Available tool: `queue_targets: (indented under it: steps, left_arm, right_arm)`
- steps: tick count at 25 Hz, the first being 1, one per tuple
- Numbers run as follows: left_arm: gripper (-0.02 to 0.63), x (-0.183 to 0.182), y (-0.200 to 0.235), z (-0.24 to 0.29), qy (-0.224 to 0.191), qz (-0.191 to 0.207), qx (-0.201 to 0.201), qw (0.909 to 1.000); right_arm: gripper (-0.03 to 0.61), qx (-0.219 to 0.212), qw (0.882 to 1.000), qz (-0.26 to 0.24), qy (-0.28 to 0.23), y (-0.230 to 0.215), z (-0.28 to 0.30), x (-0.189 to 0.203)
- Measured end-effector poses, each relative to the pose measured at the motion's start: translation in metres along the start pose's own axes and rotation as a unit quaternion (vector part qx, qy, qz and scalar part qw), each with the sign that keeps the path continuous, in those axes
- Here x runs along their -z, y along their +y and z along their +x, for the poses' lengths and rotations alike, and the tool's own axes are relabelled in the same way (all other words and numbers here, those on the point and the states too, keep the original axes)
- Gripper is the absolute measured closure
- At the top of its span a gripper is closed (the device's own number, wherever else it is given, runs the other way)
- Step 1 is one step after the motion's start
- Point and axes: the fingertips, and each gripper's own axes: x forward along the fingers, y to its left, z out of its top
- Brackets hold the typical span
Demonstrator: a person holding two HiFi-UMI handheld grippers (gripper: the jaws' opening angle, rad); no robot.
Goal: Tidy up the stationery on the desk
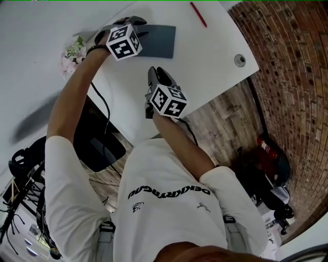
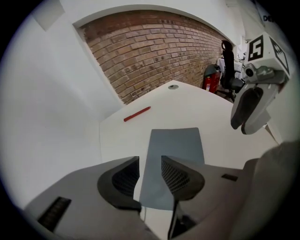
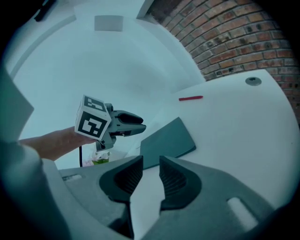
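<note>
A grey-blue notebook [image 1: 160, 41] lies flat on the white desk [image 1: 215, 51], and a red pen [image 1: 199, 14] lies beyond it near the far edge. My left gripper [image 1: 137, 29] hovers over the notebook's left end, open; in the left gripper view the notebook [image 2: 176, 147] shows through the gap of the left gripper [image 2: 150, 165], with no pad touching it. My right gripper [image 1: 159, 77] stands open above bare desk on the near side of the notebook. In the right gripper view the right gripper [image 3: 151, 166] holds nothing, and the notebook [image 3: 168, 139] and pen [image 3: 191, 98] lie ahead.
A round cable grommet [image 1: 240, 60] sits in the desk's right corner. A small bunch of flowers [image 1: 73, 53] stands at the desk's left edge. Past the desk are a brick wall [image 2: 154, 47], a red fire extinguisher [image 2: 209, 77] and a wood floor [image 1: 225, 117].
</note>
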Motion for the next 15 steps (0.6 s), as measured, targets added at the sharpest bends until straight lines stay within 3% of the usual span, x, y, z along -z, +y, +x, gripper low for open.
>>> queue_targets:
  steps: [9,15]
  left_arm:
    - [0.462,0.015,0.003,0.050,0.026,0.067,0.073,0.9947]
    - [0.462,0.026,0.010,0.069,0.057,0.088,0.117,0.9876]
  right_arm:
    - [0.471,0.053,0.996,0.071,-0.002,-0.019,0.038,0.001]
    - [0.467,0.089,0.989,0.114,0.002,-0.037,0.060,0.009]
